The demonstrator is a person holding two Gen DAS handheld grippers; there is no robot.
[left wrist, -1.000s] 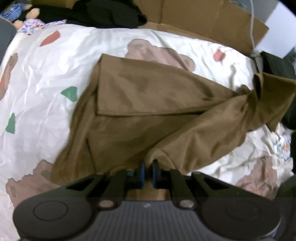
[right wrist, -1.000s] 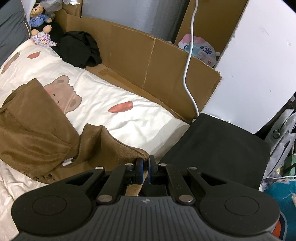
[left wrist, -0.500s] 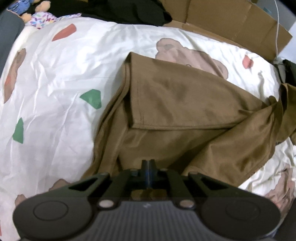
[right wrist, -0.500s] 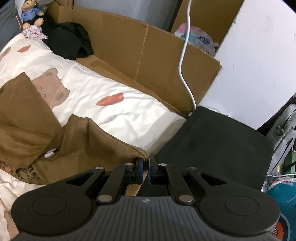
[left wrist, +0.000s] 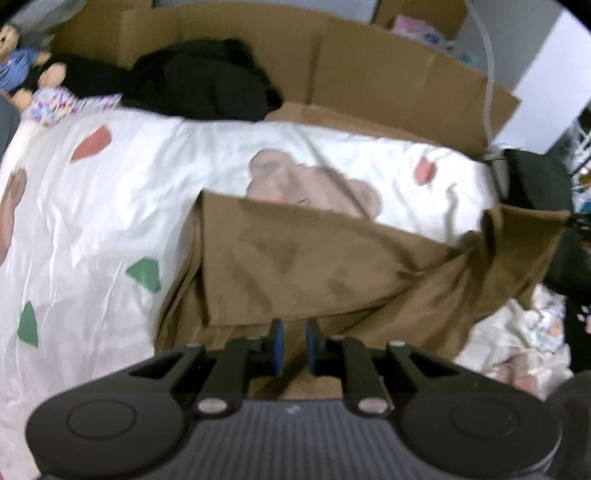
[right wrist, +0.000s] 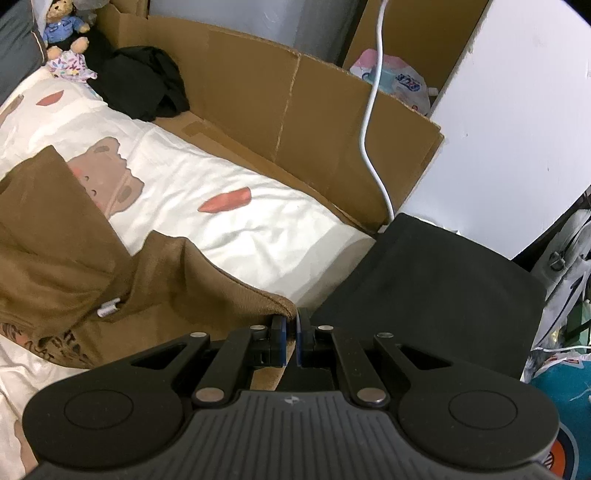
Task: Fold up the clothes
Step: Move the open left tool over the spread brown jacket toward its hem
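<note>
A brown garment lies partly folded on the white bear-print sheet, one flap laid over its body. My left gripper hovers above the garment's near edge. Its jaws are opening, with a narrow gap and no cloth pinched between the pads. In the right wrist view the same garment stretches from the left to my right gripper. That gripper is shut on the garment's fuzzy hem at the bed's right edge. A small white tag shows in a crease.
A cardboard wall runs along the far side of the bed. Black clothing and a stuffed bear lie at the far left corner. A black padded seat adjoins the bed's right end, and a white cable hangs above it.
My left gripper has let go of the brown fold, parted its jaws and risen, so more of the cardboard wall shows. The right gripper stays shut on the hem, barely shifted.
</note>
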